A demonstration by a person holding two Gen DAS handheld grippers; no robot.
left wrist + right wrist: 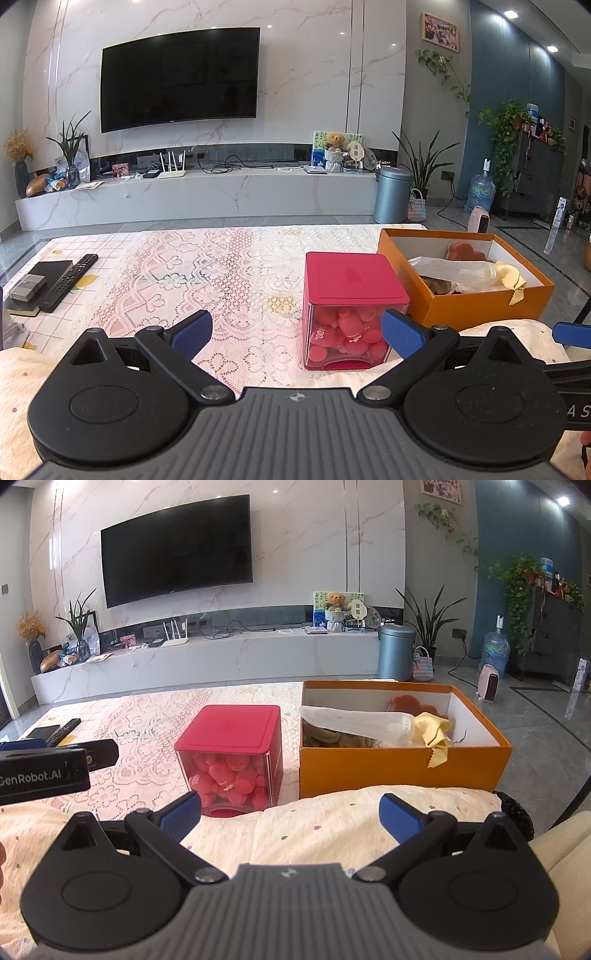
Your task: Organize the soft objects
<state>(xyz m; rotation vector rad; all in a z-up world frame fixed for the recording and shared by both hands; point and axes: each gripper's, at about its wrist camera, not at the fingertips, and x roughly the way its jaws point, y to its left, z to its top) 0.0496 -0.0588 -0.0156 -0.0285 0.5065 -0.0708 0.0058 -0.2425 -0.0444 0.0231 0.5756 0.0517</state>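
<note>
An orange box [476, 306] [402, 768] stands on the lace-covered table and holds soft items: a white cloth roll [354, 722], a yellow cloth [434, 731] draped over the front wall, a reddish soft piece [404, 703] and brown pieces [332, 738]. To its left sits a clear cube with a red lid [351, 277] [232, 725], full of pink soft toys [347, 332] [225, 771]. My left gripper [297, 332] is open with nothing between its fingers, just in front of the cube. My right gripper [290, 812] is open and empty, over a pale dotted cushion [332, 823].
A remote control [70, 280] and a dark book with a small box on it [33, 286] lie at the table's left. The left gripper's body [44, 771] shows at the left of the right wrist view. Beyond the table are a TV wall, a bin [391, 194] and plants.
</note>
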